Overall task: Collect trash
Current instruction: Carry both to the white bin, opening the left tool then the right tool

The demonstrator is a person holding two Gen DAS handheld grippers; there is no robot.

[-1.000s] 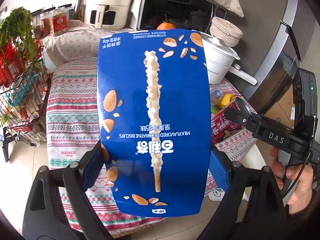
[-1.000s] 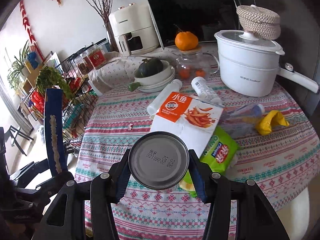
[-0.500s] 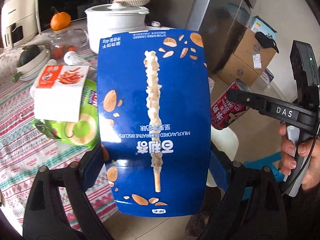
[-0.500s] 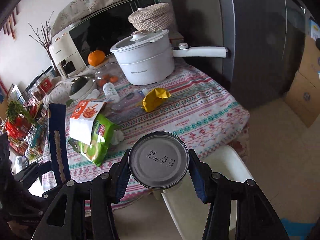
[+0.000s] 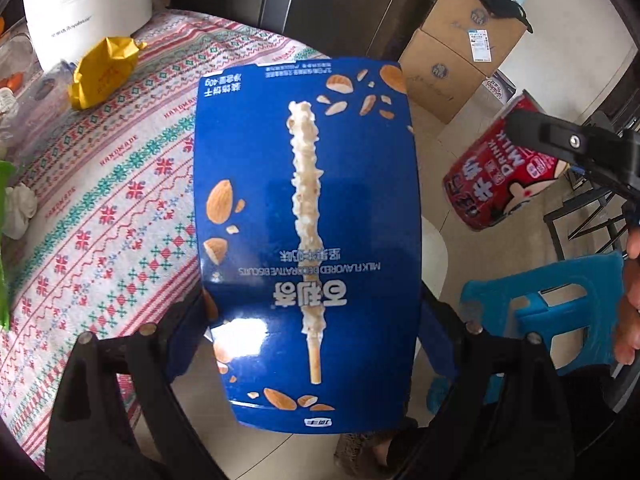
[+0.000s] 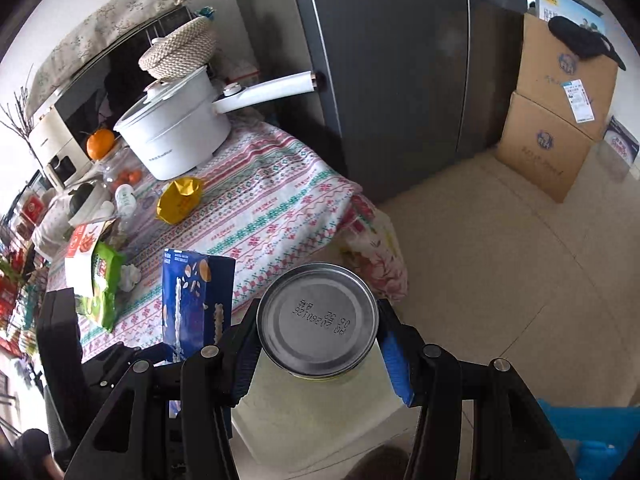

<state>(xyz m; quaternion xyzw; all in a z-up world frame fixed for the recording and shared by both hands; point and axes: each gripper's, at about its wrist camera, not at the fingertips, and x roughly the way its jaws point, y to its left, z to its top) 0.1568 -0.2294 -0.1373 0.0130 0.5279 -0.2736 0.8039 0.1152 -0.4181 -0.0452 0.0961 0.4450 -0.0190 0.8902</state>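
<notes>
My left gripper (image 5: 312,336) is shut on a blue biscuit box (image 5: 308,184) and holds it upright over the table's edge; the box also shows in the right wrist view (image 6: 196,300). My right gripper (image 6: 318,340) is shut on a red milk can (image 6: 318,320), bottom end toward the camera; the can also shows in the left wrist view (image 5: 500,176), off the table to the right. A yellow wrapper (image 5: 104,70), a green snack bag (image 6: 102,280) and a crumpled white tissue (image 5: 18,208) lie on the patterned tablecloth (image 5: 120,168).
A white pot (image 6: 176,136) with a long handle stands at the table's back. A grey fridge (image 6: 400,60) is behind the table. Cardboard boxes (image 6: 556,112) are stacked on the tiled floor. A white stool (image 6: 320,408) and a blue plastic object (image 5: 560,312) sit below the grippers.
Both grippers have swung right, away from the table's middle toward its edge and the floor, each keeping its hold. The fridge, cardboard boxes and blue object have come into view.
</notes>
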